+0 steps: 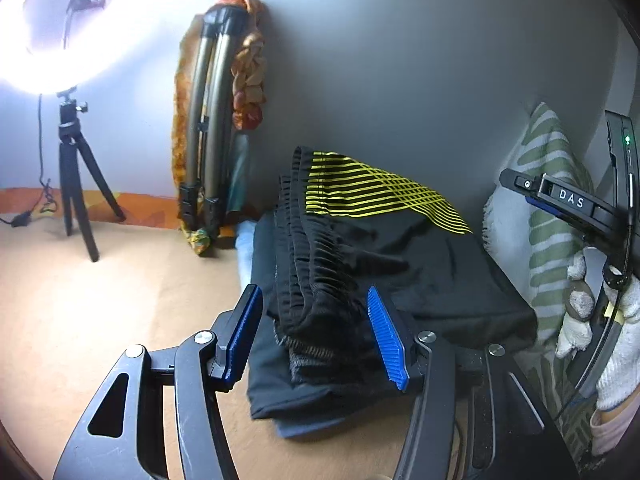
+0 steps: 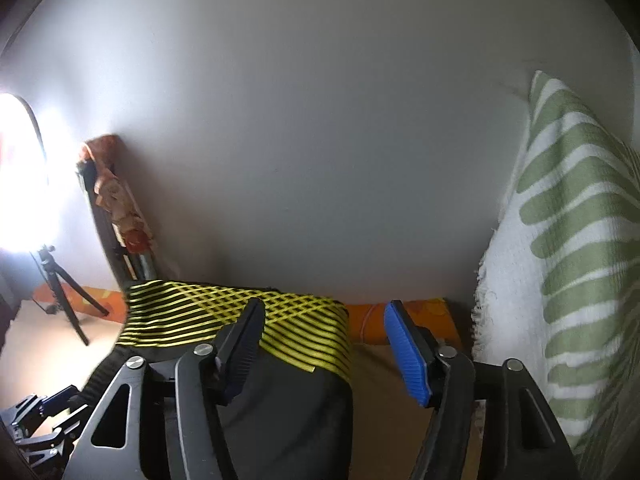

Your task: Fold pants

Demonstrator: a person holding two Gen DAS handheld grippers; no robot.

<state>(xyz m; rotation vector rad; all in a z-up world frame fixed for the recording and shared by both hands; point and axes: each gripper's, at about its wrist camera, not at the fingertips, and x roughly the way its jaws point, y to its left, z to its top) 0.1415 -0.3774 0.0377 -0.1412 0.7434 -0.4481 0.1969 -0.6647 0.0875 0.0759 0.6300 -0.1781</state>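
Far left on the tan table (image 1: 80,320), a glaring ring light (image 1: 52,32) stands on a small black tripod (image 1: 74,184). Beside it a folded metal tripod (image 1: 206,128), draped in orange patterned cloth (image 1: 250,76), leans on the grey wall.

The pants (image 1: 380,256) lie folded in a black, matte bundle in the middle of the table, the ribbed elastic waistband on top and a panel of thin yellow stripes (image 1: 380,190) at the far end. The left gripper (image 1: 316,336) has its jaws open, ridged blue pads either side of the waistband folds without pressing them.

The right gripper (image 2: 324,352) also has its jaws apart: its left finger sits over the striped panel, the blue pad on the right over bare table. Seen from the left wrist, it carries a white label reading "DAS", held by a hand in a white knit glove (image 1: 616,344).

Far right, a fringed white cushion (image 2: 560,248) with green leaf shapes stands upright.
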